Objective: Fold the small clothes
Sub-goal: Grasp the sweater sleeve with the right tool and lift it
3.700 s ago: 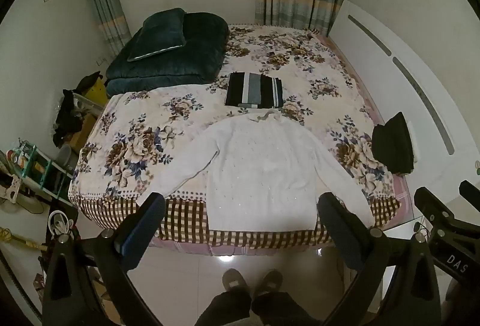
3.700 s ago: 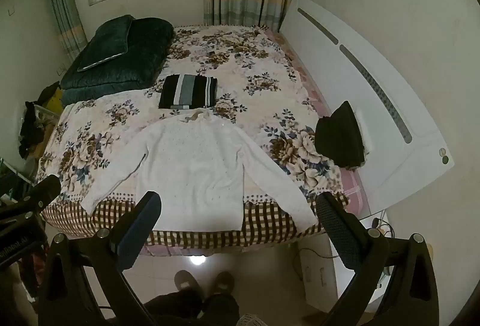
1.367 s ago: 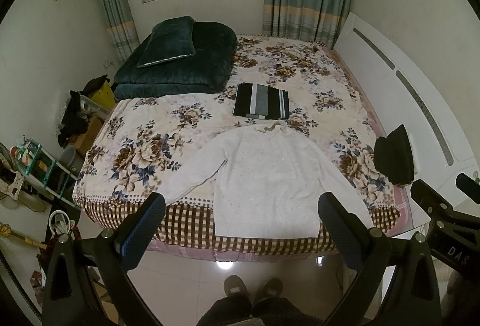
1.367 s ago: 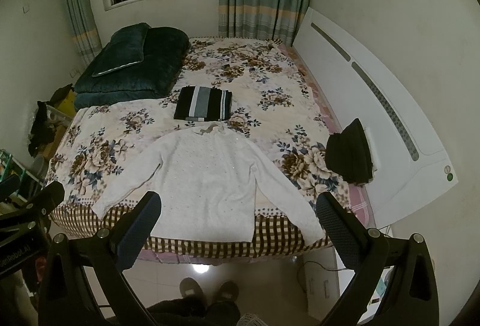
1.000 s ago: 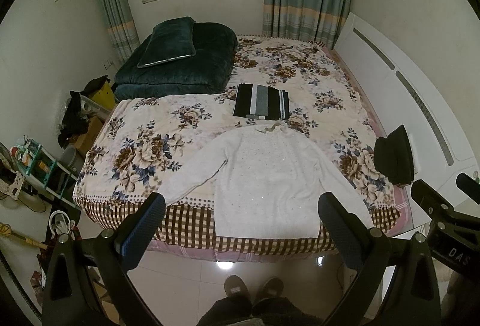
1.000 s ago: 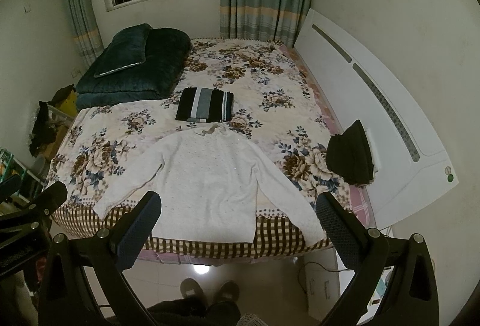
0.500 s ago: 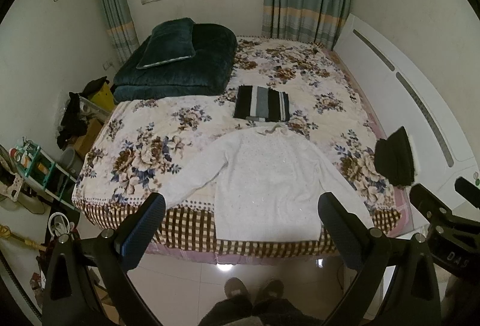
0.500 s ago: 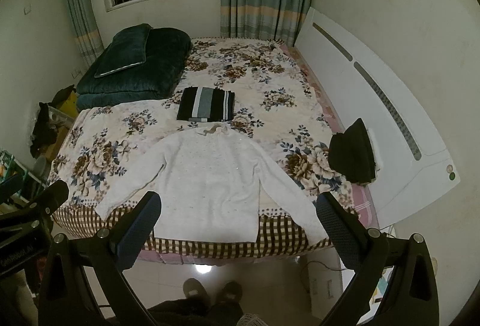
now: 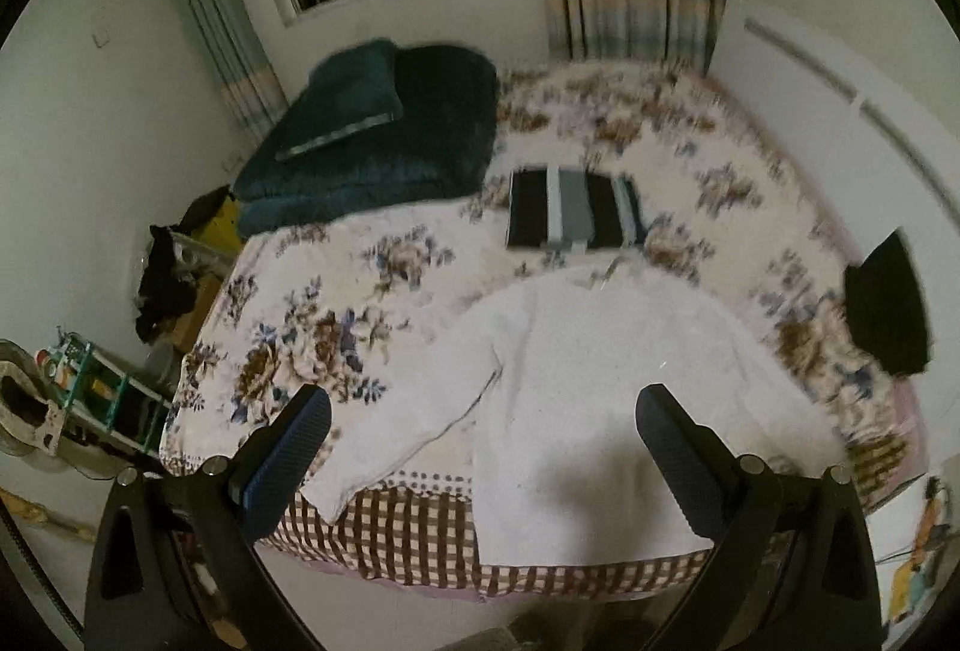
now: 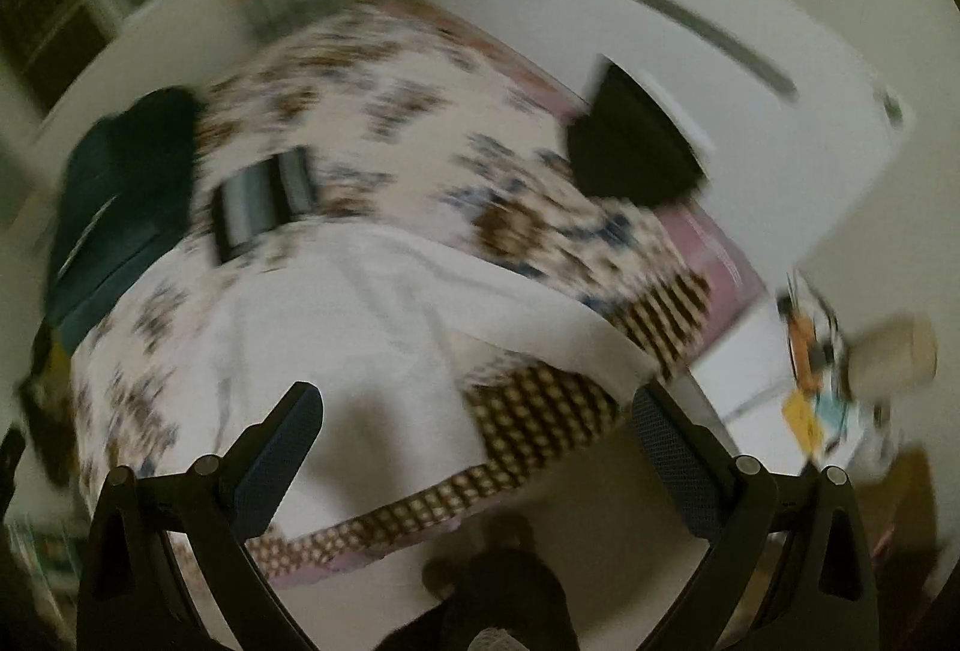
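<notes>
A white sweater [image 9: 606,399] lies flat, front up, at the near edge of the bed [image 9: 336,315], sleeves spread out to both sides and its hem hanging over the checked border of the floral bedspread. Just beyond its collar sits a folded black-and-grey striped garment [image 9: 570,216], and a dark folded piece [image 9: 888,309] rests at the bed's right edge near the white headboard [image 10: 690,69]. A dark green quilt with a pillow [image 9: 384,135] is piled at the far left corner. The left gripper [image 9: 480,465] hangs above the sweater's hem, fingers wide apart and empty. The right gripper [image 10: 474,459], in a blurred view, is likewise spread and empty above the sweater's right side.
</notes>
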The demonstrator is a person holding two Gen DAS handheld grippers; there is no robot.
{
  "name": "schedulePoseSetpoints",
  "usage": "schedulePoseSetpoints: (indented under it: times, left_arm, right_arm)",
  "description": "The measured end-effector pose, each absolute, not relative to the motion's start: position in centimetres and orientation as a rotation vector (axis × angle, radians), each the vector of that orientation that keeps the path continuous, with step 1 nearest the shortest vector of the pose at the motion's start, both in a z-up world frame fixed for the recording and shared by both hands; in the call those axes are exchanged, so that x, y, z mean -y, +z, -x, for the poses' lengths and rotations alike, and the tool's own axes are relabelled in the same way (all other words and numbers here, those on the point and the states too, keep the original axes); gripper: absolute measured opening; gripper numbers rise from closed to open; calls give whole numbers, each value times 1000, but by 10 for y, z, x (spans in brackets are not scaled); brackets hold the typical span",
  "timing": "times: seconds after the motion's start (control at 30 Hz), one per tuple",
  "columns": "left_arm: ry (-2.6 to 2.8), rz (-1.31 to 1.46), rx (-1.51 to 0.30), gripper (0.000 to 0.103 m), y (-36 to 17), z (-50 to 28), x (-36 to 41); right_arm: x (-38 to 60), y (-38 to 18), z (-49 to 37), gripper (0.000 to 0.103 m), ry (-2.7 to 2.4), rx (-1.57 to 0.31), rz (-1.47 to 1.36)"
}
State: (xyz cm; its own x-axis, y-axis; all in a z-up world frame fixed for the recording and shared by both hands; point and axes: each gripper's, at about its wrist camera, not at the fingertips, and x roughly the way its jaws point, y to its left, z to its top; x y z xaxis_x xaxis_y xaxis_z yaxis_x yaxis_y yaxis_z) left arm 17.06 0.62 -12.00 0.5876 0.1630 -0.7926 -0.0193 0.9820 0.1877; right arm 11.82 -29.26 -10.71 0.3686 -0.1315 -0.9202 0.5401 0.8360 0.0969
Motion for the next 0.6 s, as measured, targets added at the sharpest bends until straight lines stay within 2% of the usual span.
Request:
schedulePoseSetpoints:
  times: [0.37, 0.5, 0.6]
  left_arm:
    - [152, -219, -1199, 103, -309, -273, 51]
    - [145, -212, -1275, 103, -379, -293, 68]
    - [127, -221, -1314, 103, -420, -300, 82]
  right_arm:
    - [517, -393, -112, 100, -736, -1294, -814]
    - [547, -490, -89, 100, -859, -1386, -948]
    - [559, -564, -71, 100, -880, -1394, -1169]
